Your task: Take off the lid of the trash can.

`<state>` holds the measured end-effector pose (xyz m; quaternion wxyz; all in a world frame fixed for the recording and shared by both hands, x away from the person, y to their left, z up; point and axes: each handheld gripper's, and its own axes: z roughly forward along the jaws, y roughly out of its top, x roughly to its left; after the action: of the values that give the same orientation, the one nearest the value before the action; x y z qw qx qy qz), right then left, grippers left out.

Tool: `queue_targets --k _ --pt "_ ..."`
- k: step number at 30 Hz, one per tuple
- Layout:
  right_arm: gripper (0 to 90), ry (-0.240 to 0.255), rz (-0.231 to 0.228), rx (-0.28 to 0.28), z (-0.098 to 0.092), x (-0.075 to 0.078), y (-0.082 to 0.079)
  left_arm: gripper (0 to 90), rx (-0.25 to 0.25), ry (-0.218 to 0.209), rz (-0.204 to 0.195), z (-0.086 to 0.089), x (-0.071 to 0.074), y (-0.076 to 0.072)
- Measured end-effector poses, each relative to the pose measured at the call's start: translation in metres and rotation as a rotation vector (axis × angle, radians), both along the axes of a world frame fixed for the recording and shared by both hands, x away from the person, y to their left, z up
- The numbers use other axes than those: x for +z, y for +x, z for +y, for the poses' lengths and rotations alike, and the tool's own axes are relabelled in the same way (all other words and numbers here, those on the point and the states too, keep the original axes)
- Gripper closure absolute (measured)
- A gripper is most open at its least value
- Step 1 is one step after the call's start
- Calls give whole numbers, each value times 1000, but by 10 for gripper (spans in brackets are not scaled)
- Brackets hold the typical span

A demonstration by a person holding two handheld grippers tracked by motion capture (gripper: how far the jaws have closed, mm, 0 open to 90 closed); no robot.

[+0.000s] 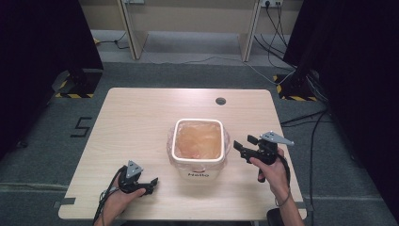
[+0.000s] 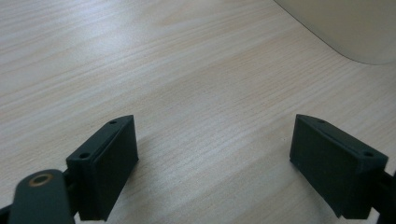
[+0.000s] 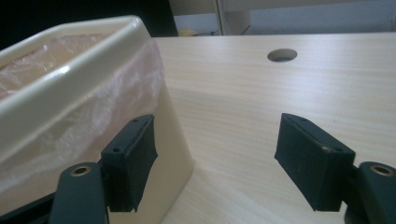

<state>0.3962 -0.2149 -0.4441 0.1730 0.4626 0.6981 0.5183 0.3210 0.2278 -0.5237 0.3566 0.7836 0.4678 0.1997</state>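
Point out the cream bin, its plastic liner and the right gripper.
cream bin [image 1: 198,172]: high view, on its front wall just above the printed word.
plastic liner [image 1: 197,140]: high view, on the film inside the bin.
right gripper [image 1: 244,145]: high view, midway between its open jaw tips, beside the bin's right side.

A cream square plastic bin [image 1: 197,165] carries dark lettering and a translucent pinkish liner [image 1: 198,139]; the pale wood-grain table [image 1: 136,117] shows fine streaks; black grippers.

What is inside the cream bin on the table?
A thin clear plastic bag lines the cream bin, its edge folded over the rim. Nothing else shows inside; the bin's bottom stays covered by the bag.
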Motion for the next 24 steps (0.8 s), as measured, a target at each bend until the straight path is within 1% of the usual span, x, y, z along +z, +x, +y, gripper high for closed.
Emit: queue_targets --k 1,2,4,6,11,14,16,17,19,21,23,24 --pt "301 0 0 0 0 0 0 142 0 0 0 0 0 0" --pt "315 11 -15 4 1 7 1 141 0 0 0 0 0 0" --pt "321 15 -16 4 1 9 1 142 0 0 0 0 0 0" --pt "341 5 -39 6 3 16 2 141 0 -2 0 0 0 0" --pt "354 11 -38 14 4 21 2 142 0 -1 -1 0 0 0" --pt "366 10 -39 26 7 25 2 142 0 -1 -1 0 0 0" --pt "370 20 -38 28 10 32 4 141 0 -1 -1 0 0 0" --pt "370 20 -38 28 10 32 4 142 0 -1 -1 0 0 0" --pt "369 35 -41 39 13 37 6 142 0 -1 -1 0 0 0" --pt "371 32 -44 54 18 44 9 142 0 -1 -1 0 0 0" --pt "375 32 -45 60 21 46 10 142 0 -1 -1 0 0 0" --pt "380 29 -43 74 26 49 12 142 0 -1 -1 0 0 0"
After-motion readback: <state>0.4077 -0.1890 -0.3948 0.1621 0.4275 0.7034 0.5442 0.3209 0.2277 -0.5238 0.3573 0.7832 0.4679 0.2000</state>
